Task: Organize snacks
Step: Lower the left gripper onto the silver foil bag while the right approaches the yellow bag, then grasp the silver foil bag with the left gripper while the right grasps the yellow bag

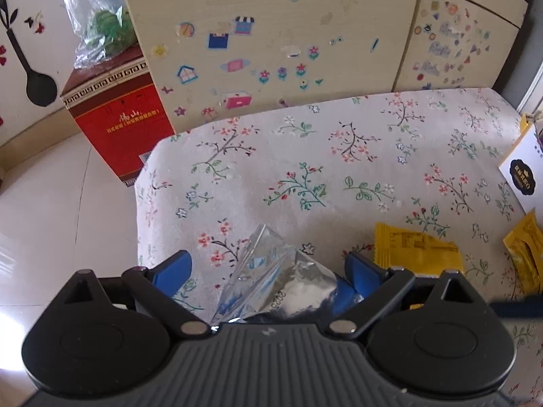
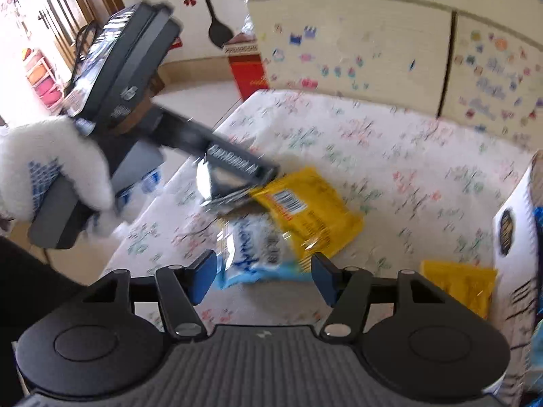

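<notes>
My left gripper [image 1: 268, 273] is open, its blue fingers wide apart over a clear and silver snack packet [image 1: 271, 281] that lies between them on the floral table [image 1: 305, 156]. A yellow snack packet [image 1: 417, 247] lies just right of it. In the blurred right wrist view my right gripper [image 2: 263, 276] is open above a blue and white snack packet [image 2: 258, 251]. A yellow packet [image 2: 305, 207] lies beyond it, with the left gripper's body [image 2: 234, 166] over its left end. Another yellow packet [image 2: 458, 285] lies by a white box [image 2: 512, 227].
A white box [image 1: 522, 173] with a black label stands at the table's right edge, another yellow packet [image 1: 526, 247] beside it. A red carton [image 1: 118, 118] with a plastic bag on top stands on the floor left. A stickered cabinet [image 1: 271, 40] runs behind the table.
</notes>
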